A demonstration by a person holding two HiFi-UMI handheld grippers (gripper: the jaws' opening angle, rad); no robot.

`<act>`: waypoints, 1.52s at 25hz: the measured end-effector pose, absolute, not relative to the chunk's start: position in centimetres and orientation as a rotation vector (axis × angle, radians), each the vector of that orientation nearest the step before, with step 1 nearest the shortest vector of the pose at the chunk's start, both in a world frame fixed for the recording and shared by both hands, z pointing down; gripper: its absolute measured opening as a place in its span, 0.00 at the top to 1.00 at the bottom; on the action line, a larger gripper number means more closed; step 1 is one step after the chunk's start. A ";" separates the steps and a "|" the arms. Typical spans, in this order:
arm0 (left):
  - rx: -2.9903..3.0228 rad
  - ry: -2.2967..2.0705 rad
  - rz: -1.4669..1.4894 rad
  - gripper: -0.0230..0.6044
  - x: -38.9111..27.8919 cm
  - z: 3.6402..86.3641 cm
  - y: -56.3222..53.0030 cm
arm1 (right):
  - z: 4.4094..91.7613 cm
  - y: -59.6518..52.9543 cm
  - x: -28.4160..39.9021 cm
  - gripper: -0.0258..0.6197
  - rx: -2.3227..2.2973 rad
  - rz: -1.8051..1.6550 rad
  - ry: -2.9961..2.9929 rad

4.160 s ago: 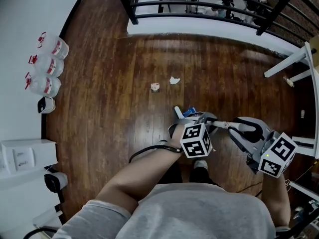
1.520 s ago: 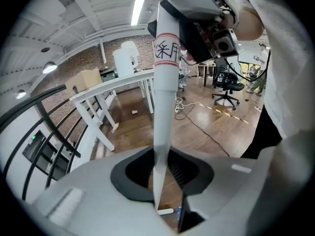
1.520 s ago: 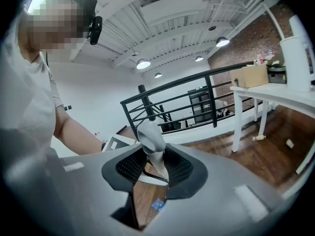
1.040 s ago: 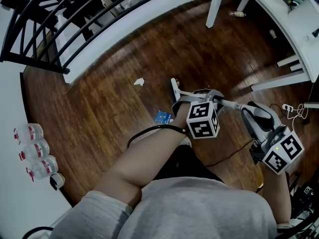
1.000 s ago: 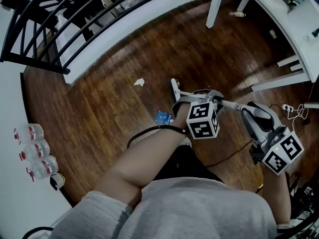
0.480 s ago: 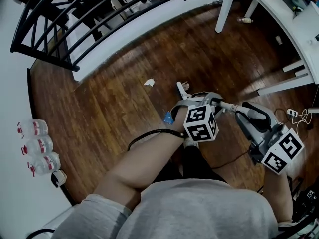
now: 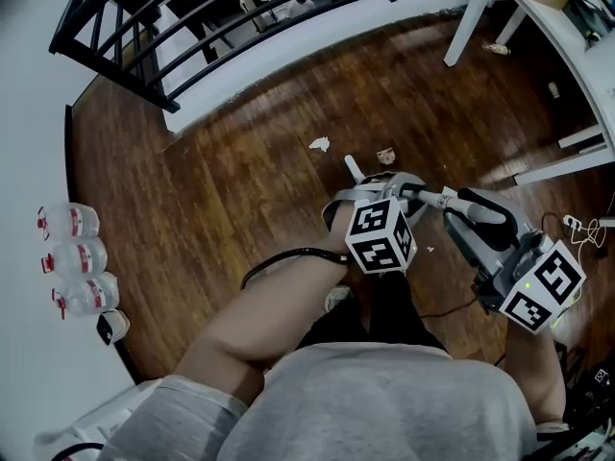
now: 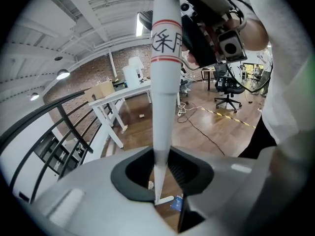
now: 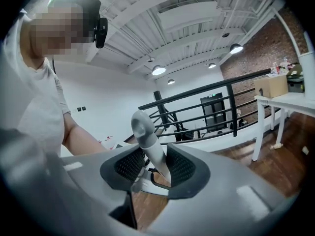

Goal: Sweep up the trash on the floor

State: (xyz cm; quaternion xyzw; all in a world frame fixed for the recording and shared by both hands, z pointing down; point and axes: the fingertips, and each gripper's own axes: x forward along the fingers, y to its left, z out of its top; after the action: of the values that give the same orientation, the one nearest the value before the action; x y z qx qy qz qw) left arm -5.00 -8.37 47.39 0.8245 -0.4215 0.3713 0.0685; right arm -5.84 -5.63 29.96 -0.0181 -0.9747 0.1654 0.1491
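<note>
My left gripper [image 7: 389, 186] [image 8: 162, 168] is shut on the white pole [image 8: 163, 82] of a long-handled broom, which has red bands. The pole runs down to a white foot [image 7: 354, 169] on the wooden floor. My right gripper [image 7: 463, 206] [image 9: 155, 163] is shut on the pole's grey top end [image 9: 146, 140]. A crumpled white paper [image 7: 319, 144] lies ahead and to the left of the foot. A brown scrap [image 7: 386, 155] lies just to its right. A blue wrapper [image 8: 176, 203] beside the foot shows only in the left gripper view. A tiny white bit [image 7: 429, 250] lies near my feet.
Black railing [image 7: 240, 8] on a white ledge borders the floor ahead. White table legs [image 7: 471, 17] stand at the upper right, with a bottle [image 7: 498, 48] on the floor by them. Three water bottles [image 7: 77, 257] line the left wall. Cables [image 7: 577, 225] trail at the right.
The view has swung. Both grippers and the pole have shifted toward the brown scrap. The blue wrapper, earlier left of my left gripper, is now hidden in the head view.
</note>
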 end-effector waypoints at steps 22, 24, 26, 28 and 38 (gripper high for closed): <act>2.170 -1.311 1.154 0.83 -9.7 51.5 13.8 | 34.3 12.4 -9.2 0.77 -0.406 0.556 -2.702; 2.161 -1.297 1.151 0.83 -8.2 52.2 13.1 | 35.0 11.7 -8.0 0.78 -0.414 0.545 -2.691; 2.154 -1.293 1.139 0.83 -6.5 52.7 11.8 | 35.5 10.5 -6.5 0.78 -0.422 0.524 -2.687; 2.146 -1.299 1.125 0.83 -5.0 53.2 10.3 | 35.8 9.2 -5.1 0.78 -0.426 0.503 -2.686; 2.189 -1.231 1.150 0.83 4.2 55.8 0.5 | 38.7 -1.4 4.7 0.79 -0.307 0.548 -2.677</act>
State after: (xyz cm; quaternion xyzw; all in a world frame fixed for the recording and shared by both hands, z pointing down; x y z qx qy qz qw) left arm 4.22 0.51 55.82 0.7782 -0.4376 0.4089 0.1888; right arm 4.73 -1.36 38.75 -0.1094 -0.9550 0.1954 0.1946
